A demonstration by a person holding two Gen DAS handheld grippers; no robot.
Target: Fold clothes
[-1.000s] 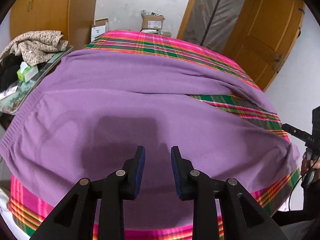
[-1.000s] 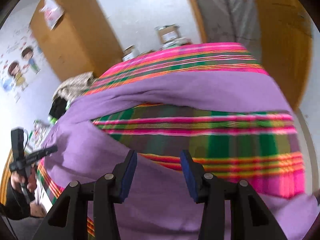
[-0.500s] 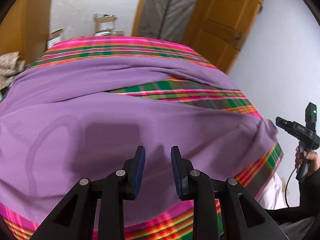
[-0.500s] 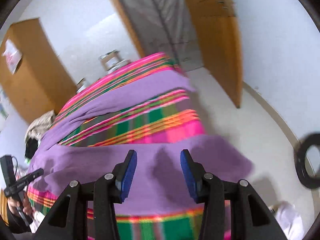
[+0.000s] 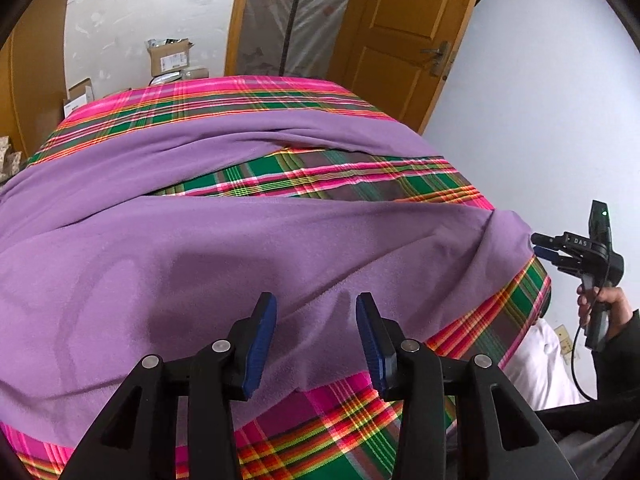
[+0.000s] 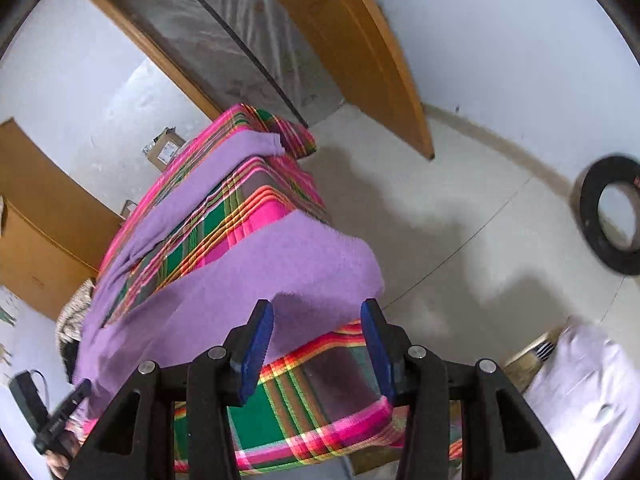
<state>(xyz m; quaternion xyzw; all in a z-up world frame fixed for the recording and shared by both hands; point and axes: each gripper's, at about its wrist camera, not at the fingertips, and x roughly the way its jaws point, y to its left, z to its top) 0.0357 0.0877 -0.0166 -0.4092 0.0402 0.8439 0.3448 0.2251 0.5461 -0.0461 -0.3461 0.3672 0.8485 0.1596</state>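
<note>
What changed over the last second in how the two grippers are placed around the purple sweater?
Both grippers swung toward the table's right end: the right gripper now faces the sweater's sleeve end at the plaid tablecloth's edge. The left gripper opened slightly wider. Nothing was grasped; the sweater stayed spread flat.

Under my matt black plastic left gripper [image 5: 316, 334] there's a soft, fuzzy purple knit garment [image 5: 200, 264] on a smooth woven plaid cloth [image 5: 340, 176]; glossy varnished wooden door [image 5: 400, 36] behind.

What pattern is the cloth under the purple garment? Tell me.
Plaid: pink, green, orange and yellow stripes on the cloth, beneath the purple garment. Best seen in the left wrist view.
</note>
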